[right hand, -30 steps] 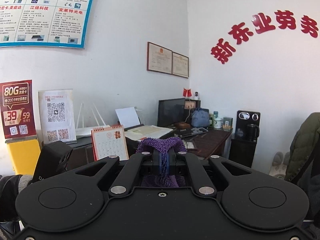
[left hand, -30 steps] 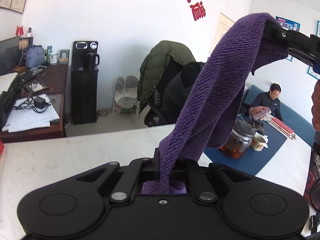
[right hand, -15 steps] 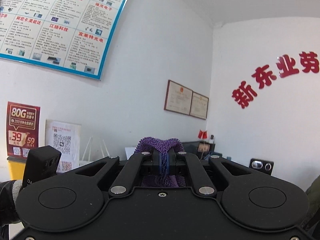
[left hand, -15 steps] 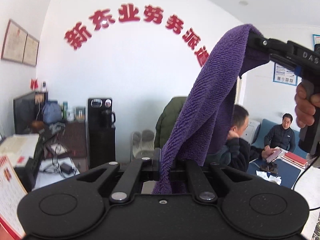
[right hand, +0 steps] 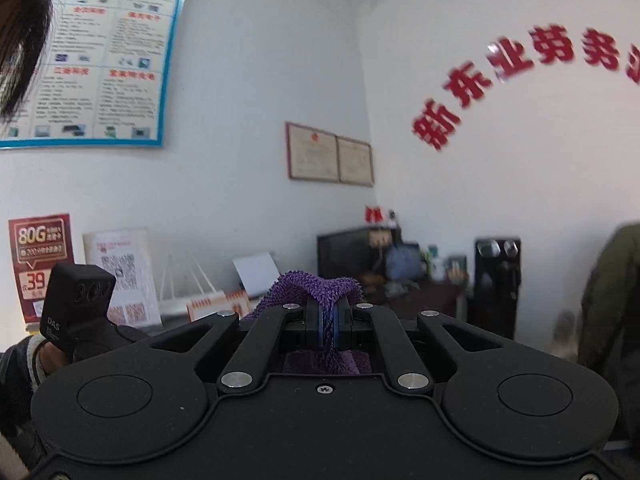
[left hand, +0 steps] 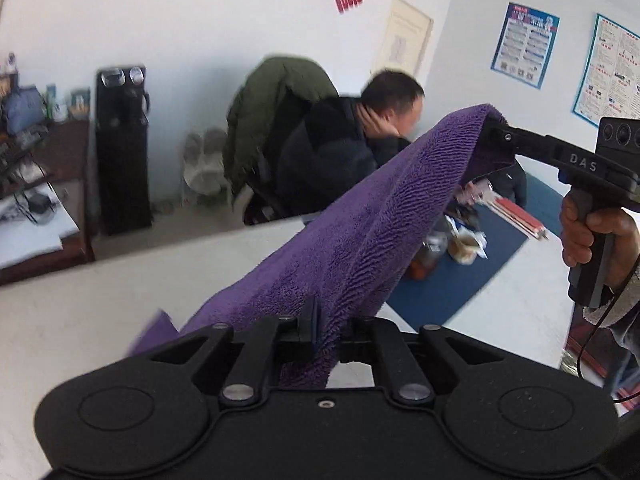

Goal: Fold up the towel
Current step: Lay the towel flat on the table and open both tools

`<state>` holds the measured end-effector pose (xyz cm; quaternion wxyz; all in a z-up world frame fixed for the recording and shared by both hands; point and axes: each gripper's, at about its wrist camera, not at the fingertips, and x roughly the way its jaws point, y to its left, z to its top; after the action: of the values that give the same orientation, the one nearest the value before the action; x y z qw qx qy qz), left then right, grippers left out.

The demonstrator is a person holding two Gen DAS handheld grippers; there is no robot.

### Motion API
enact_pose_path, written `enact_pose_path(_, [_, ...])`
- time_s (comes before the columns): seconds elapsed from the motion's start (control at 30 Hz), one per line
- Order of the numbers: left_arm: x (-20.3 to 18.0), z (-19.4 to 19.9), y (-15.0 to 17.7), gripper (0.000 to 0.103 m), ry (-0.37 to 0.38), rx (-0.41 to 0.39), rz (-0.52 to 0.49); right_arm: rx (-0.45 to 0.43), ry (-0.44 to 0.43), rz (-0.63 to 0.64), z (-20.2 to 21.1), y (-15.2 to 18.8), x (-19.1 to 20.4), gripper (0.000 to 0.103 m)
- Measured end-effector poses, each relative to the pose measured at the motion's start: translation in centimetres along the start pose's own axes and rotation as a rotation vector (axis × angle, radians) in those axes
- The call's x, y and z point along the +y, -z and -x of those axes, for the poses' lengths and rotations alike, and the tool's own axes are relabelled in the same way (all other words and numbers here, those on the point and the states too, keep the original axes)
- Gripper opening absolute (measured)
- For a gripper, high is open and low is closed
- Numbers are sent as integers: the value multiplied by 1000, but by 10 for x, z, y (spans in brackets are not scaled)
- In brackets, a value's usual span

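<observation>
Lowered since earlier frame: purple towel [left hand: 360, 240] now slopes over the white desk [left hand: 80, 312] — one corner clamped in left hand-held gripper [left hand: 316, 332], opposite corner clamped in right hand-held gripper [right hand: 329, 326].

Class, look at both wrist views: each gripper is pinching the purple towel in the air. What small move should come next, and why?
Probably lower both grippers toward the white table. The left gripper and right gripper each clamp a part of the purple towel, which stretches between them in the air; only a bit at lower left seems near the table, so nothing is laid flat to crease.
</observation>
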<state>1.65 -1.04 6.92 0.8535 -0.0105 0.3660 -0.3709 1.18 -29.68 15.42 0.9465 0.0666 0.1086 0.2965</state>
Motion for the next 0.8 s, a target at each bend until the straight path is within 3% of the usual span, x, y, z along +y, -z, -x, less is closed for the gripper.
enact_pose_path(0.17, [0,-57,48,8,105,178,100,231,181,-206,21,97,-38,4])
enact_pose_path(0.37, [10,-88,81,14,118,284,193,433,313,-277,27,173,-53,5])
enact_pose_path(0.67, [16,-62,94,24,105,237,252,544,456,-241,41,198,-54,6])
enact_pose_path(0.8, [29,-42,96,24,63,213,279,564,549,-214,50,196,-58,18])
